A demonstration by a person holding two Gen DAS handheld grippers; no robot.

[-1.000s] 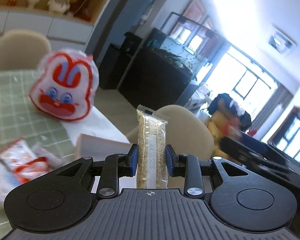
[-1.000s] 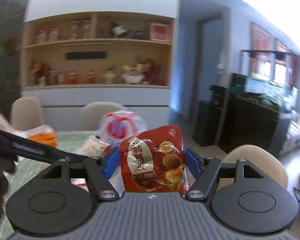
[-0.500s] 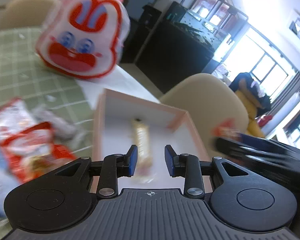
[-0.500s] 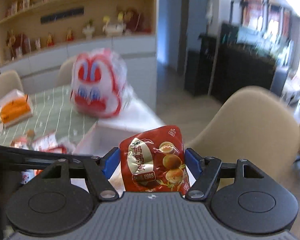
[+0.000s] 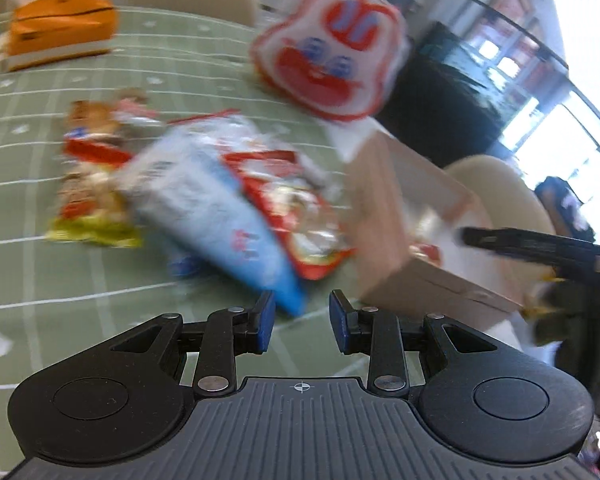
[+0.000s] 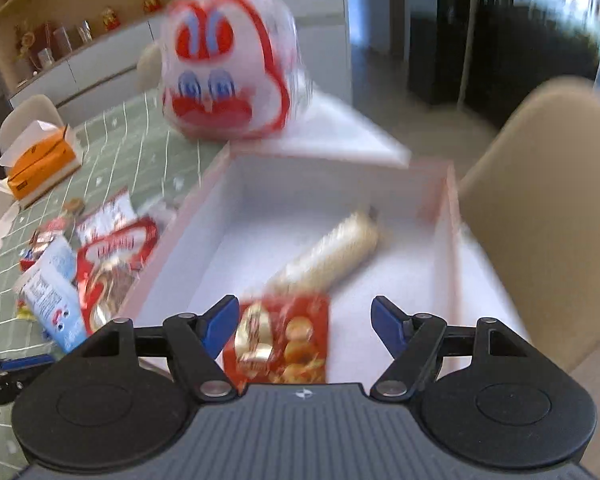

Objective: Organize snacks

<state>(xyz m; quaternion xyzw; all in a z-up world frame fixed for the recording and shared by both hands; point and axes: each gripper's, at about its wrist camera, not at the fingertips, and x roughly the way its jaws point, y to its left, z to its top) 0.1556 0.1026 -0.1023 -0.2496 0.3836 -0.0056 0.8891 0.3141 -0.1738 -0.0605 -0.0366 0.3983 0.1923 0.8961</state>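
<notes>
My right gripper (image 6: 304,324) hangs over the open pink-rimmed white box (image 6: 204,208). Its jaws are opening, and the red quail-egg packet (image 6: 284,344) sits loose between them with a gap at the right pad. A long grain bar (image 6: 332,252) lies slanted on the box floor just beyond. My left gripper (image 5: 302,320) is open with nothing in it. It points down at the blurred snack pile left of the box (image 5: 380,208), with the tip of a light-blue packet (image 5: 216,216) just ahead of its pads. Red-and-white packets (image 5: 296,208) lie against the blue one.
A big rabbit-face bag (image 6: 224,68) stands behind the box on the green checked tablecloth (image 5: 40,152). An orange tissue box (image 5: 60,28) sits at the far left. More small wrappers (image 5: 92,168) lie left of the pile. A beige chair (image 6: 548,200) is beyond the table's right edge.
The left gripper dropped the grain bar into the box, then swung left and down to the snack pile. The right gripper came down over the box and its jaws parted from the quail-egg packet.
</notes>
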